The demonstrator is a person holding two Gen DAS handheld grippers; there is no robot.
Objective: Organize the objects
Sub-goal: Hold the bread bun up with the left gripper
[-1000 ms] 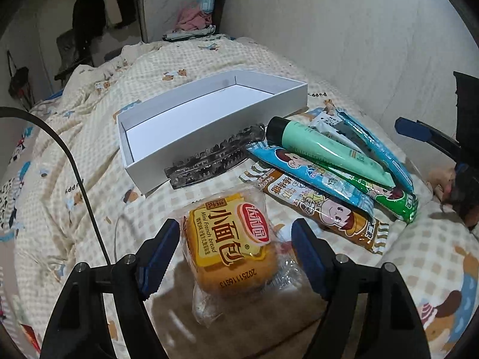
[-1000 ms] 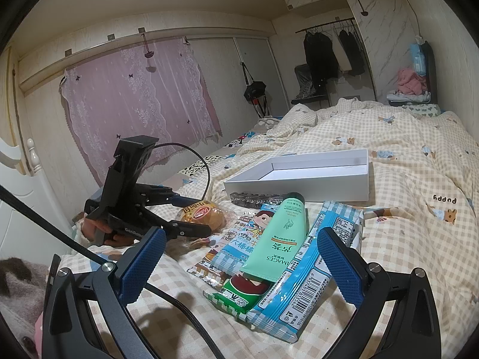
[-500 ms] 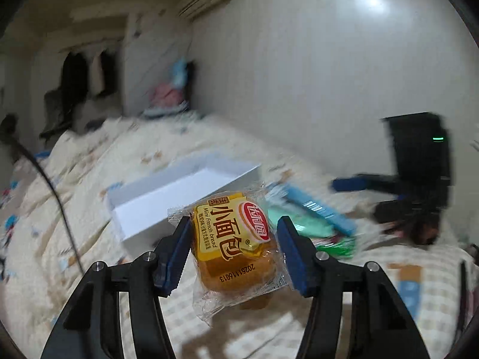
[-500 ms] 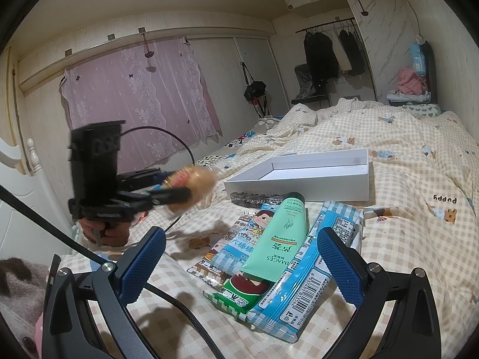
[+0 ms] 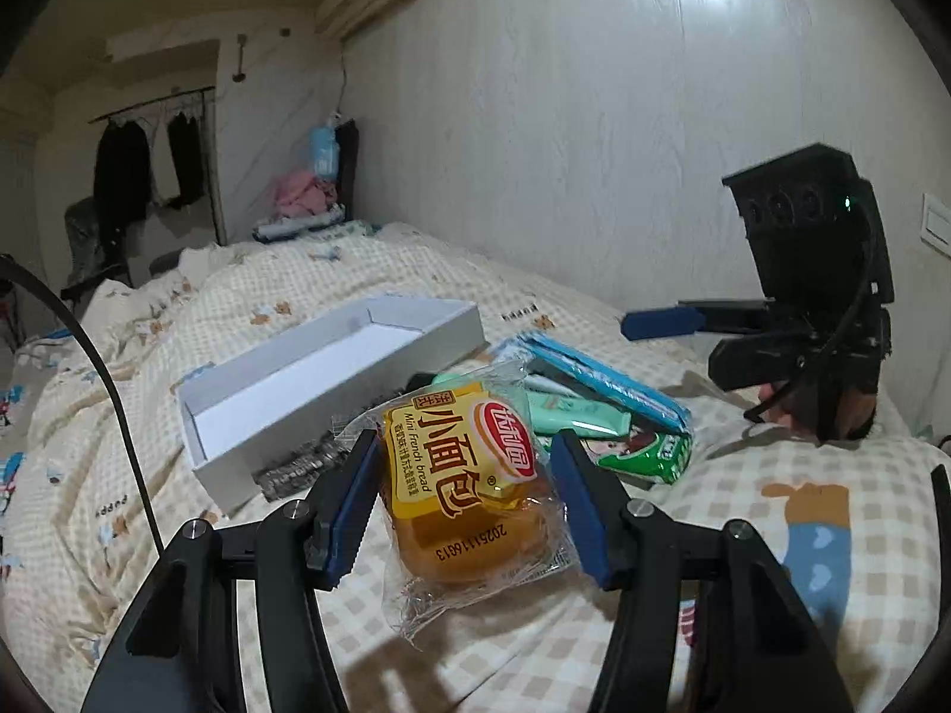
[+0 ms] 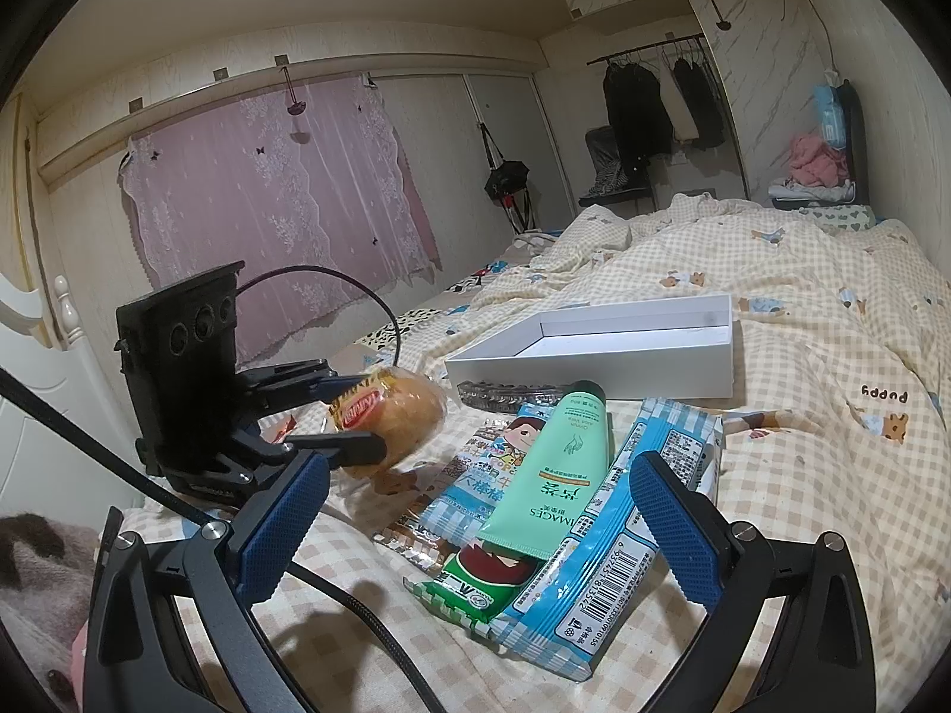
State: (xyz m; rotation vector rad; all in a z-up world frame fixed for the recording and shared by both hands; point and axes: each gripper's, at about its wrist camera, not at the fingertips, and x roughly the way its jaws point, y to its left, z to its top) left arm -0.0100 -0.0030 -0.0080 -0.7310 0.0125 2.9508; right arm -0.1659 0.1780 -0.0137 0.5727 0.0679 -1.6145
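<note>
Left gripper (image 5: 463,493) clamps wrapped bread bun (image 5: 469,493), lifted clear of bed (image 5: 832,511). Right gripper (image 6: 475,526) spread wide, empty, above snack packets (image 6: 600,546).

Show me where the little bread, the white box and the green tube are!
little bread (image 5: 469,475): left wrist view, on the yellow label of its wrapper.
white box (image 6: 594,377): right wrist view, on its near outer wall.
green tube (image 6: 559,475): right wrist view, on the middle of its body.

Each black gripper (image 5: 463,493) has 2 blue ribbed pads (image 6: 677,526) (silver screws, black cable).
</note>
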